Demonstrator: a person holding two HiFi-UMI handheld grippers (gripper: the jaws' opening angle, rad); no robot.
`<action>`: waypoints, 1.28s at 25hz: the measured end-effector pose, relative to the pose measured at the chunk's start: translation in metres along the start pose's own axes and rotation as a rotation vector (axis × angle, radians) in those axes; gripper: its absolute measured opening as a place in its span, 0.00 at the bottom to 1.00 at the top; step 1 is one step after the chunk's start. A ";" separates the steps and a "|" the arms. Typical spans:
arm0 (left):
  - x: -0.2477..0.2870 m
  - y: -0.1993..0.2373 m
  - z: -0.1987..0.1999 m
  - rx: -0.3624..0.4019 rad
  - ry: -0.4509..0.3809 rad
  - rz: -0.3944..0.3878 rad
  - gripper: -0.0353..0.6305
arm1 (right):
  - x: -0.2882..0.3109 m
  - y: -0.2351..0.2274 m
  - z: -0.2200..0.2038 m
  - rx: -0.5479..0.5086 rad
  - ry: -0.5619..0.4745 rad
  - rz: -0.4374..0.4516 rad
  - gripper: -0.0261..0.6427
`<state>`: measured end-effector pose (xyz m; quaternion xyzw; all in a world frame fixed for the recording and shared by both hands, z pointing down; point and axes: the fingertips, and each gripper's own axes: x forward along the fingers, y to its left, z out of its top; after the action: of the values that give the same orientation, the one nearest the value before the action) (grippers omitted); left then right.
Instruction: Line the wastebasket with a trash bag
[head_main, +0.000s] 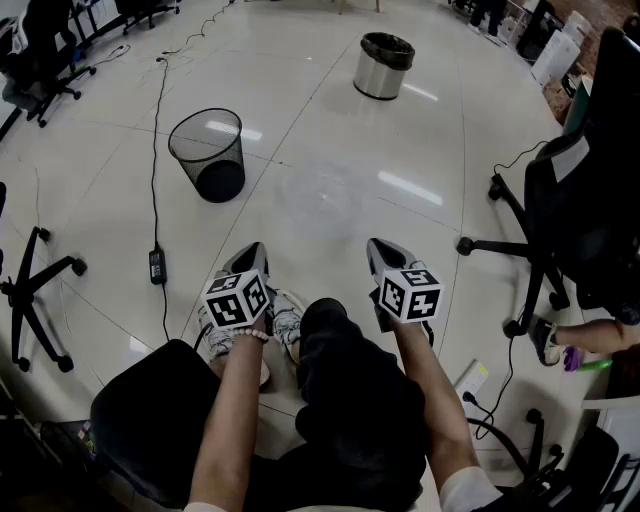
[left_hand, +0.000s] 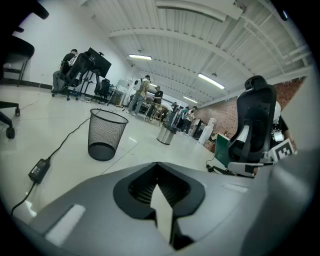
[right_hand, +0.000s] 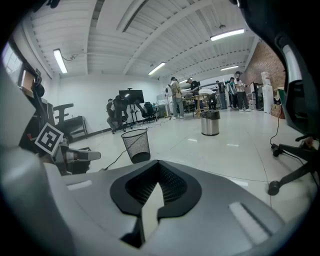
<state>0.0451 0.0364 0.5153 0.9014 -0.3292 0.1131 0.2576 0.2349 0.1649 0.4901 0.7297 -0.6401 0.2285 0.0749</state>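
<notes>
Nothing looks started. On the floor (head_main: 330, 120), the mesh wastebasket (head_main: 207, 153) stands unlined, far left. The left gripper (head_main: 250, 256) and right gripper (head_main: 380, 250) sit near, both clenched and empty. No bag is visible.

Grey grippers (head_main: 250, 250), b/w marker cubes (head_main: 237, 298), blk trousers (head_main: 350, 400)

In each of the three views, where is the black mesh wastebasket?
Head view: black mesh wastebasket, upper left on the floor.
Left gripper view: wastebasket left of centre.
Right gripper view: wastebasket left of centre.
Shared landmark: steel bin, farther away, to its right.
</notes>
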 end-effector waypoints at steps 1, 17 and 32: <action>0.000 0.000 0.000 0.001 -0.001 -0.001 0.07 | 0.000 0.000 0.000 0.000 0.000 0.000 0.04; 0.000 -0.003 -0.001 0.003 0.001 -0.007 0.07 | -0.003 0.002 0.003 0.000 -0.012 0.006 0.04; 0.034 -0.002 0.018 -0.032 0.039 -0.053 0.07 | 0.023 -0.012 0.001 0.038 0.012 0.038 0.21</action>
<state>0.0727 0.0095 0.5127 0.9032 -0.3017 0.1188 0.2811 0.2488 0.1456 0.5012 0.7173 -0.6489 0.2467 0.0605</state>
